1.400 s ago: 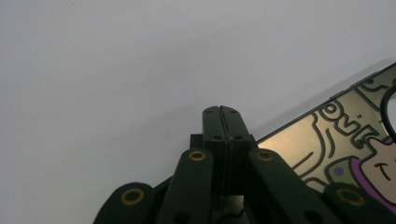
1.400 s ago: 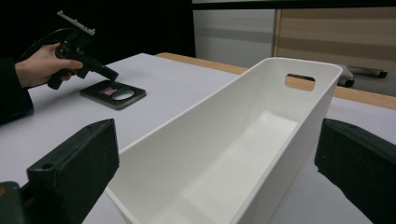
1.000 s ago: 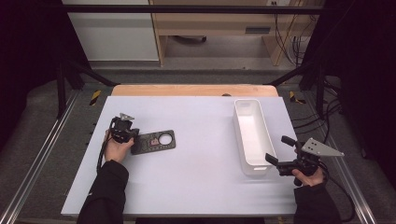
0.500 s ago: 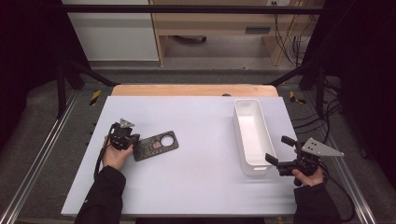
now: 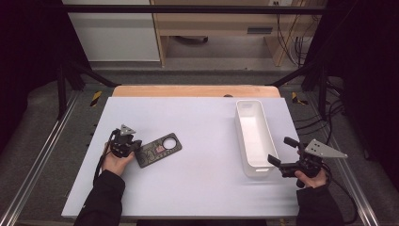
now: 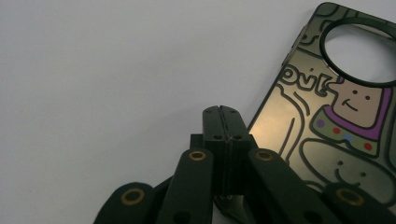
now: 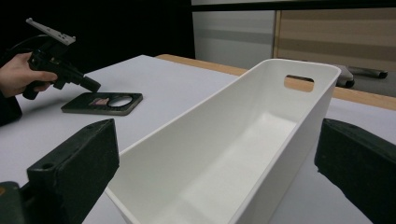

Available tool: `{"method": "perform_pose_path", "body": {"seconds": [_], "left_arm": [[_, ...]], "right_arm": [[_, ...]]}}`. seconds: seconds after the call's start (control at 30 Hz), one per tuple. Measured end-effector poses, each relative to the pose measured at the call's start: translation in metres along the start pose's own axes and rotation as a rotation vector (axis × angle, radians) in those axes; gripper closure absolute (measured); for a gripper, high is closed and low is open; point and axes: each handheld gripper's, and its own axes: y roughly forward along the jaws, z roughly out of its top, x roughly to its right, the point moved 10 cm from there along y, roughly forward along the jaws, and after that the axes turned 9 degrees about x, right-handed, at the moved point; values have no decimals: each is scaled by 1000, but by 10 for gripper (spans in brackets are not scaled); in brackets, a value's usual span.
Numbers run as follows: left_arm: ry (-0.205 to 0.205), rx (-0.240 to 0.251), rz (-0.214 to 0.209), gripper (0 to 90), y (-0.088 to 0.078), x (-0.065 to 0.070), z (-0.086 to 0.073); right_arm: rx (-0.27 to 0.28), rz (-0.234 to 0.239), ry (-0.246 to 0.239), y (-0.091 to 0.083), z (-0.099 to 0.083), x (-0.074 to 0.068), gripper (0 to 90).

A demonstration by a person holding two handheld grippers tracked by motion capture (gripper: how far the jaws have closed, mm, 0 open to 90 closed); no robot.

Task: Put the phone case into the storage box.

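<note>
My left gripper (image 5: 133, 146) has its jaws closed flat together, nothing between them, tips against the near edge of the phone case (image 5: 159, 149), likely to nudge it flat across the table (image 5: 197, 193) rather than lift it. My right gripper (image 5: 276, 163) is spread wide and empty at the near end of the white bin (image 5: 254, 136), seemingly to steady it as the drop spot. Versus a second ago, the case and left hand have slid right toward the bin; right gripper unchanged.
</note>
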Motion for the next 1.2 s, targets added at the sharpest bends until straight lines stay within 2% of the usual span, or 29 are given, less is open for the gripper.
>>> {"method": "perform_pose_path", "body": {"seconds": [0.47, 0.77, 1.0, 1.13, 1.17, 1.2], "left_arm": [[25, 4, -22, 895, -10, 17, -7], [29, 15, -22, 892, -11, 18, -8], [27, 85, -17, 800, -19, 15, 2], [7, 138, -31, 736, -30, 13, 12], [3, 150, -35, 691, -33, 13, 14], [-3, 161, -40, 691, -35, 14, 16]], "right_arm": [[0, 1, -1, 0, 0, -1, 5], [-1, 2, -2, 1, 0, -1, 5], [-3, 4, -4, 1, 0, -1, 5], [-3, 5, -5, 1, 0, -1, 5], [-3, 5, -5, 1, 0, -1, 5], [-3, 5, -5, 1, 0, -1, 5]]}}
